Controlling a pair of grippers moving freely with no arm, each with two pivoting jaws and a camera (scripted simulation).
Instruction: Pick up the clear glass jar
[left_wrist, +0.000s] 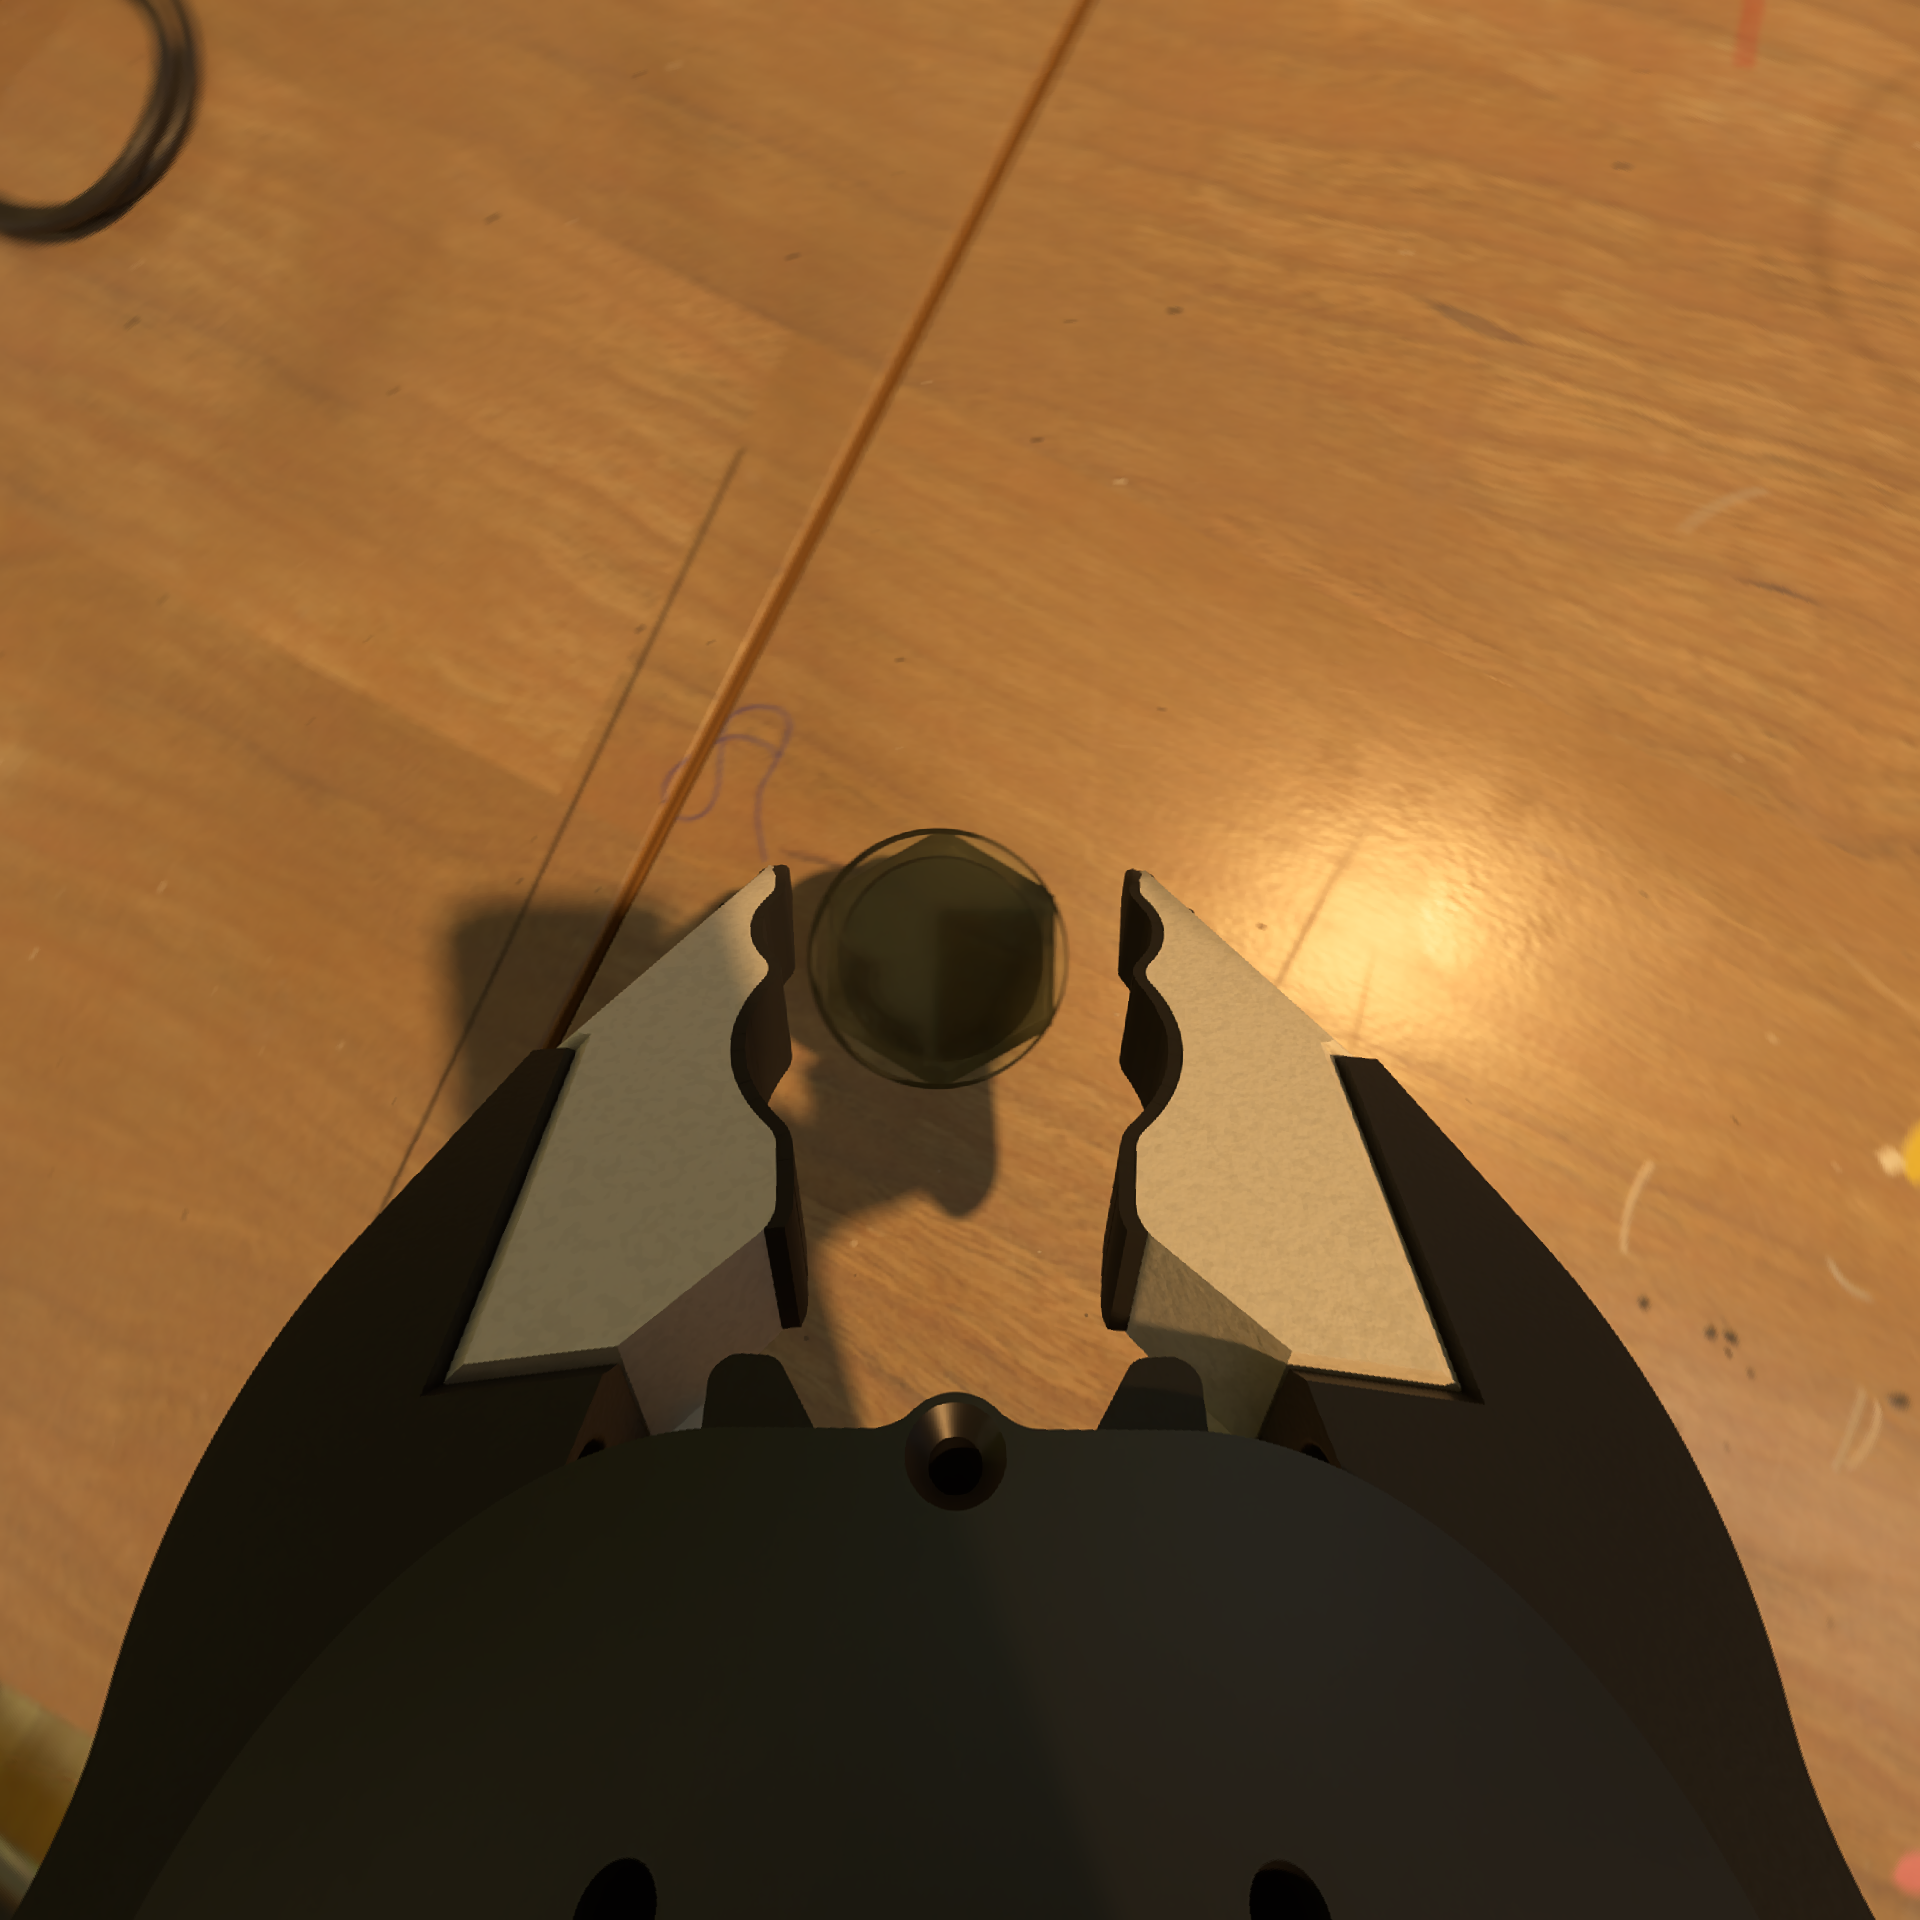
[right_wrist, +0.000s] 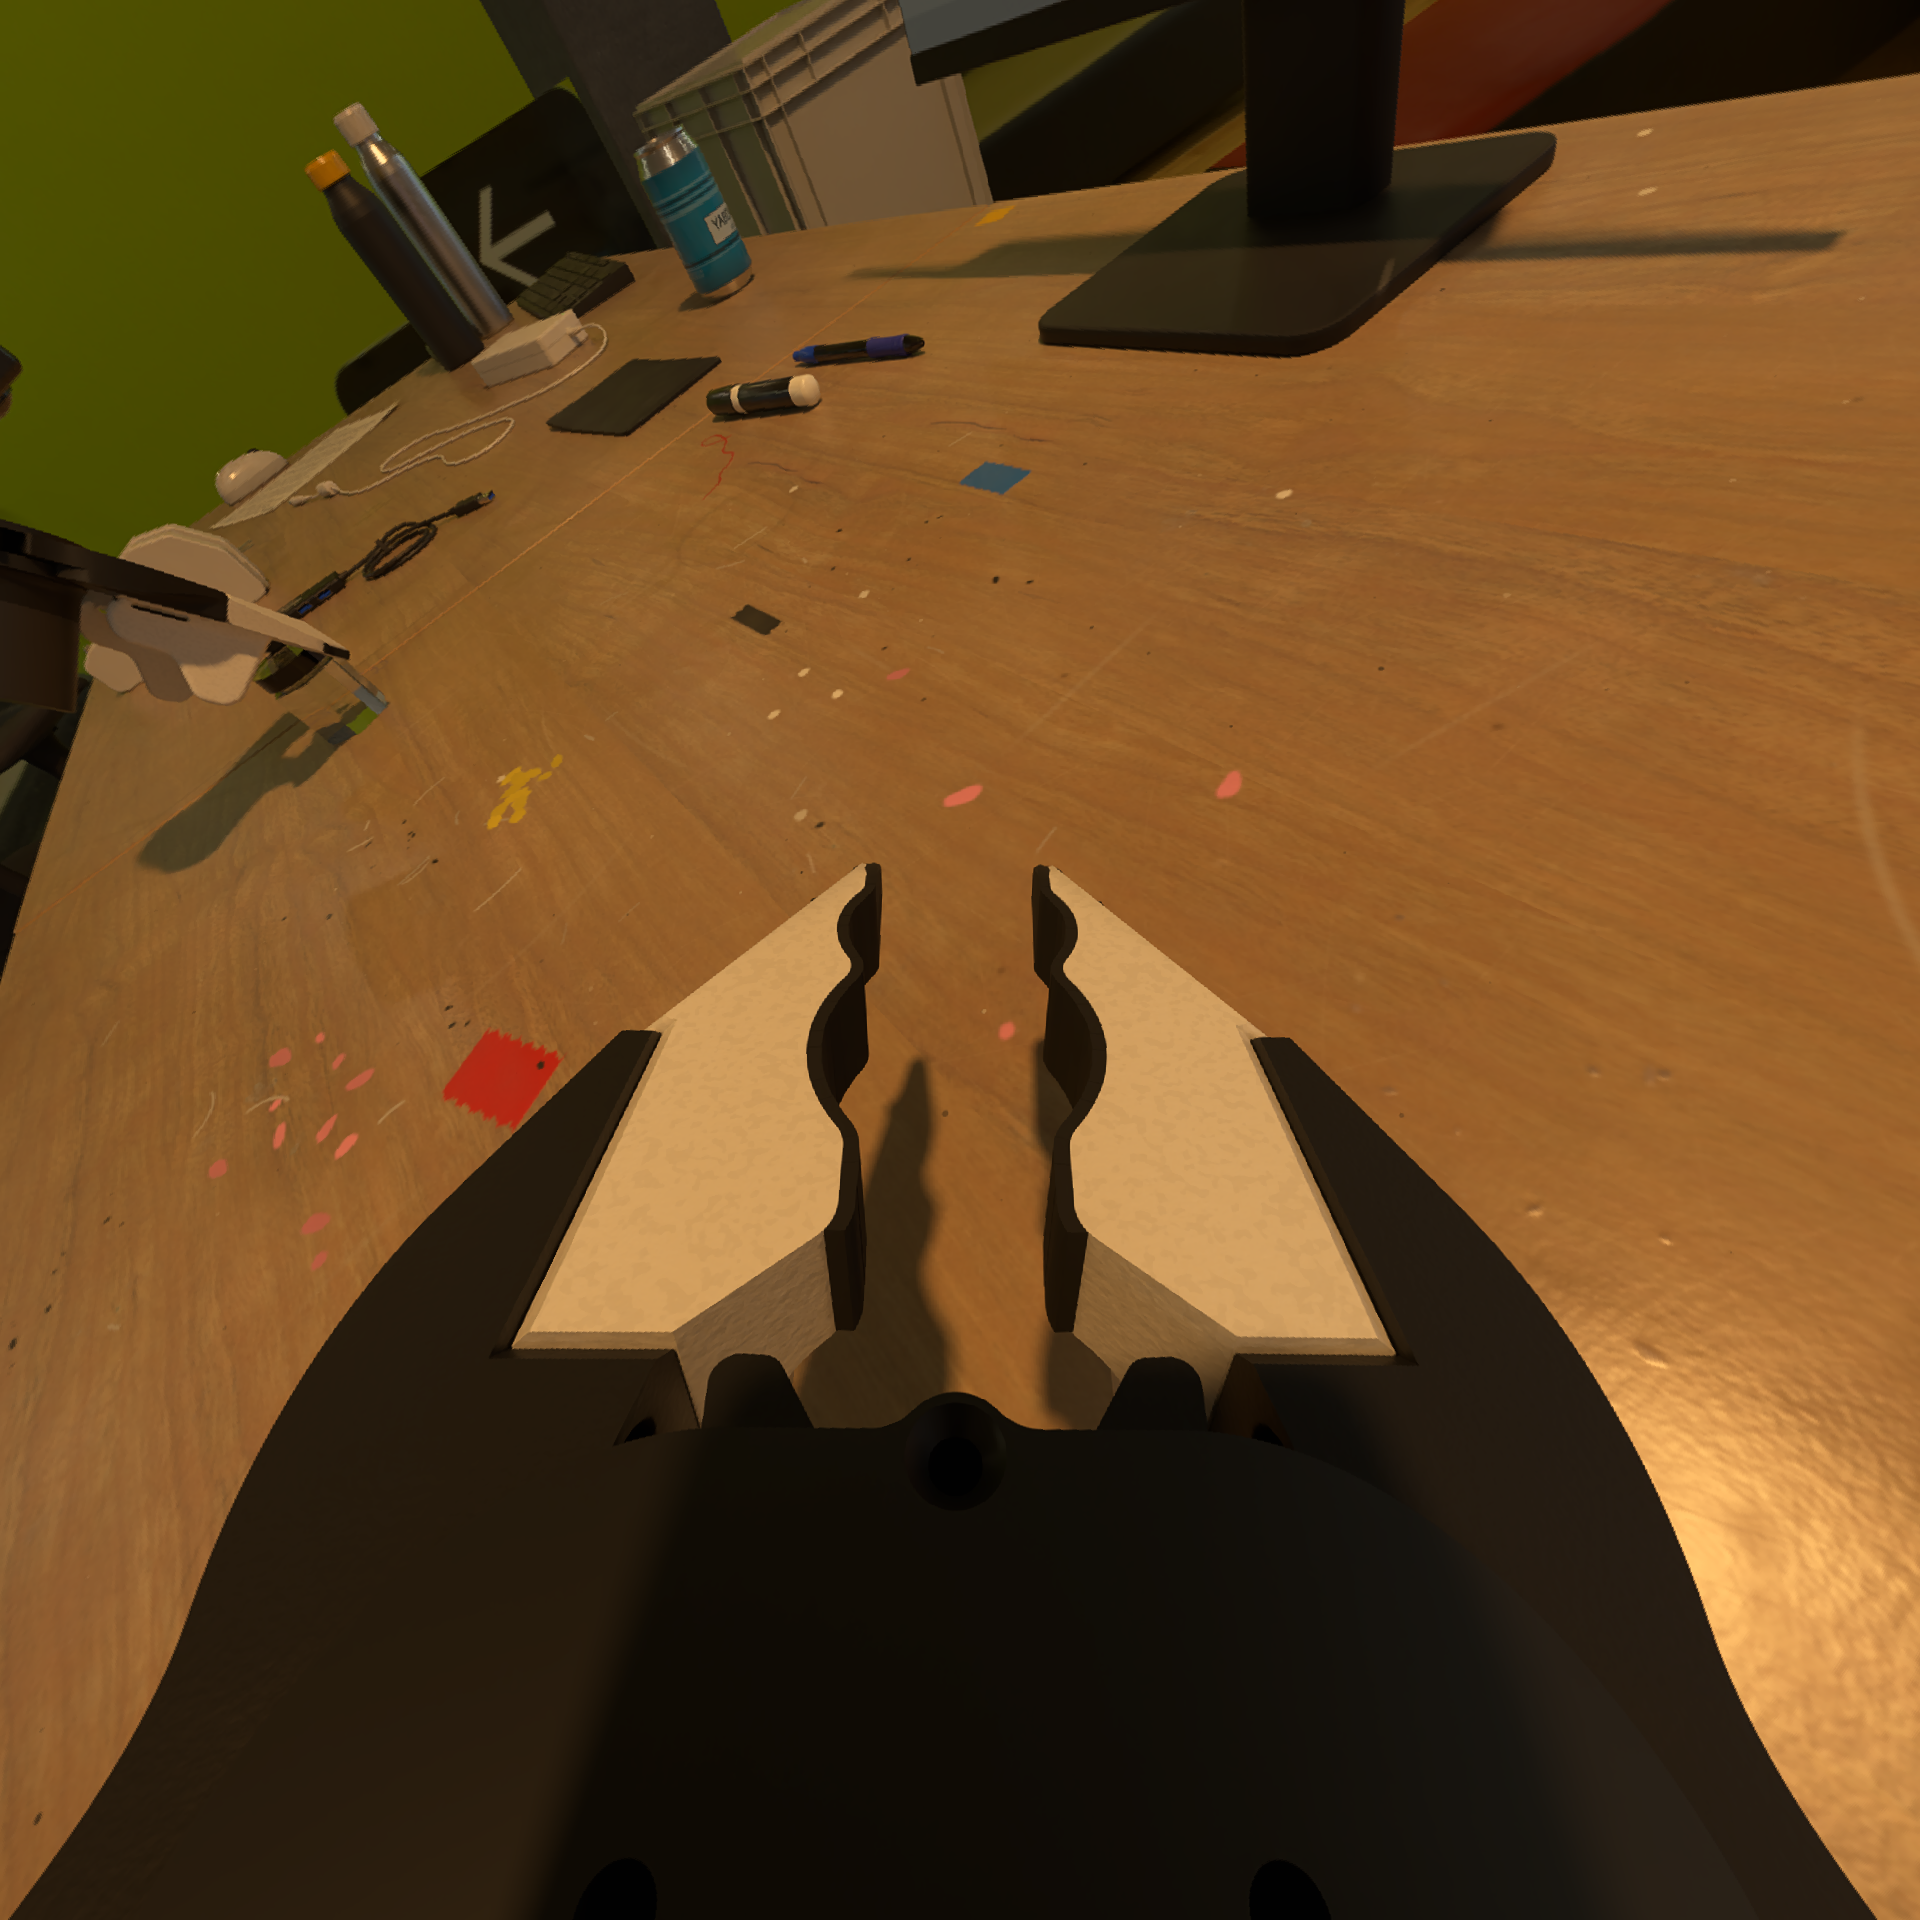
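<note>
The clear glass jar (left_wrist: 937, 958) stands upright on the wooden table (left_wrist: 1351, 520), seen from straight above in the left wrist view. My left gripper (left_wrist: 951, 881) is open and points down over it. The jar sits between the two fingertips, closer to the left finger (left_wrist: 665, 1122), and I cannot tell whether that finger touches it. In the right wrist view the left gripper (right_wrist: 312, 649) shows far off at the left edge, with the faint jar (right_wrist: 362, 698) at its tips. My right gripper (right_wrist: 956, 873) is open and empty, low over the table (right_wrist: 1351, 727).
A monitor stand (right_wrist: 1299, 260) is at the back right. Bottles (right_wrist: 416, 239), a teal can (right_wrist: 698, 213), a grey crate (right_wrist: 831, 114), two markers (right_wrist: 764, 395), a black pad (right_wrist: 634, 395) and cables (right_wrist: 400, 545) lie at the back left. A black cable loop (left_wrist: 125, 156) lies at the top left.
</note>
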